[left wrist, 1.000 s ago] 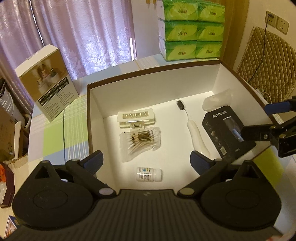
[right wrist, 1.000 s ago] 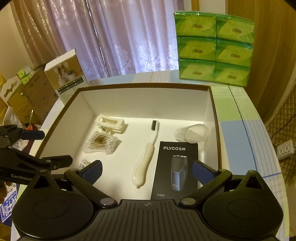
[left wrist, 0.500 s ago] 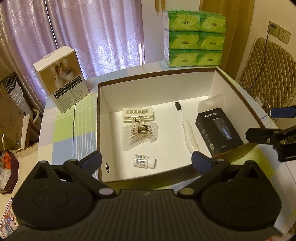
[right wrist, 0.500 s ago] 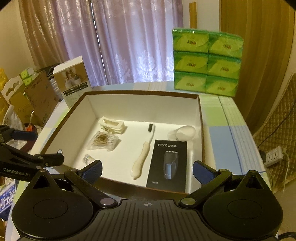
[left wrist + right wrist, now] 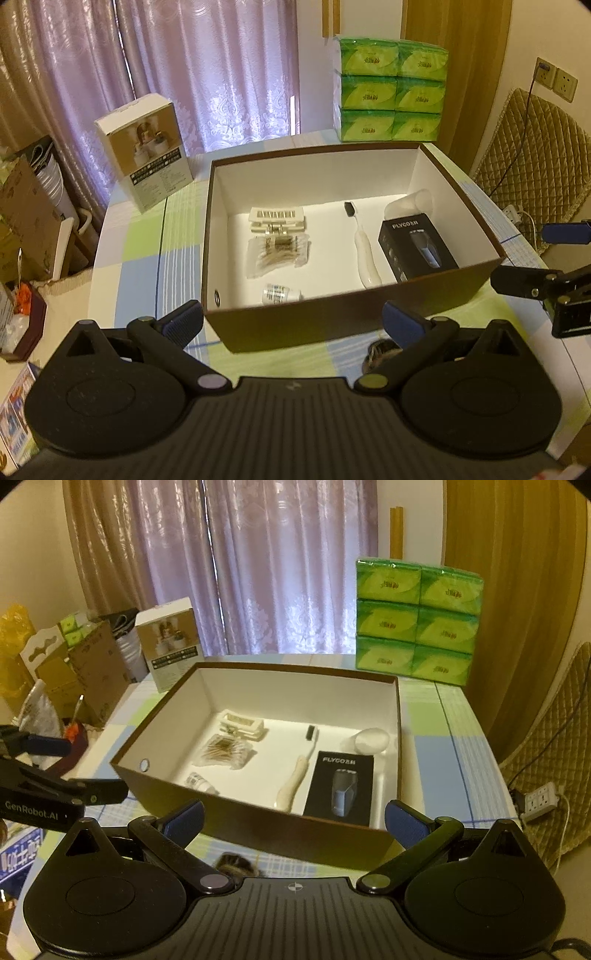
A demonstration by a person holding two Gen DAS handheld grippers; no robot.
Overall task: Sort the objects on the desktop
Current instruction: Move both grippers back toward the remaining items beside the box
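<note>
We see brown white-lined cardboard box (image 5: pixel 343 325) | black "FLYCO" shaver carton (image 5: pixel 341 782) at 5 o'clock inside | left gripper (image 5: pixel 291 317), right gripper (image 5: pixel 293 814) wide open, empty.

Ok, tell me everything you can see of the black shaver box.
The black shaver box is a flat matte black carton that looks like cardboard, printed with white FLYCO lettering above a picture of a grey shaver. It looks closed and lies face up on the white floor of the storage box, in the near right corner. The toothbrush lies just left of it, the translucent cap just beyond. Neither hand-held gripper touches it.
</note>
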